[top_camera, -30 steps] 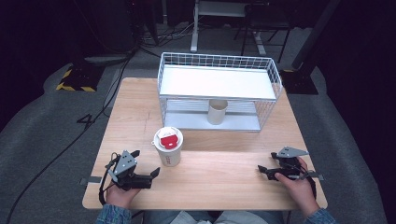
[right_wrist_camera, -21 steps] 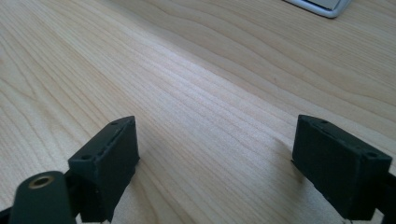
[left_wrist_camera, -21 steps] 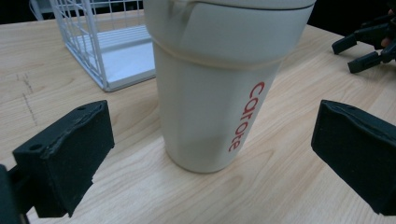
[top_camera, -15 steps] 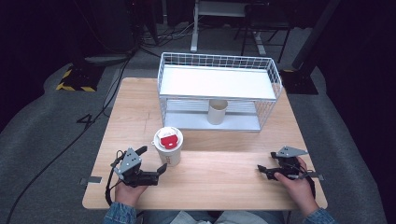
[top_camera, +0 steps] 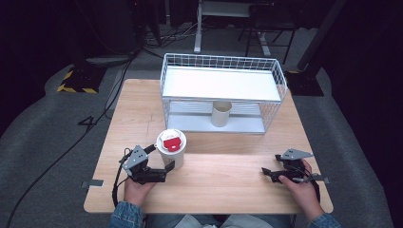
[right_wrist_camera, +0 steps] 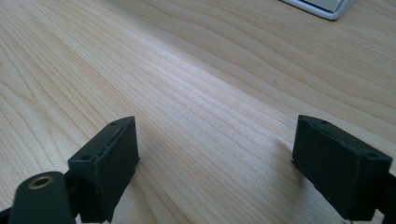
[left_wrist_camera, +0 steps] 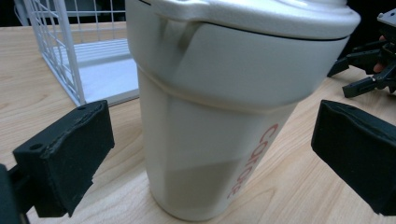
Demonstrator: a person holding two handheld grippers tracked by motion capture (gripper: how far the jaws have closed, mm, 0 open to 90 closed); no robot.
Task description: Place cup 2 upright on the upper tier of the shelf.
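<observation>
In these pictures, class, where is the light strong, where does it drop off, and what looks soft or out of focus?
High view: the table is lit, the floor behind falls dark. Left gripper view: the cup sits close, its lid rim soft. Right gripper view: wood grain sharp, right tongs cast faint shadows.

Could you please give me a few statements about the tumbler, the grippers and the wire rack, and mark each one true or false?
1. The cream tumbler stands upright on the wooden table. True.
2. The left gripper is clamped on the tumbler. False: its jaws stand on either side with gaps showing, so it is open.
3. The right gripper holds a small cup. False: only bare table lies between its open jaws.
4. A small beige cup stands on the lower shelf of the white wire rack. True.
5. The tumbler's lid carries a red part. True.
</observation>
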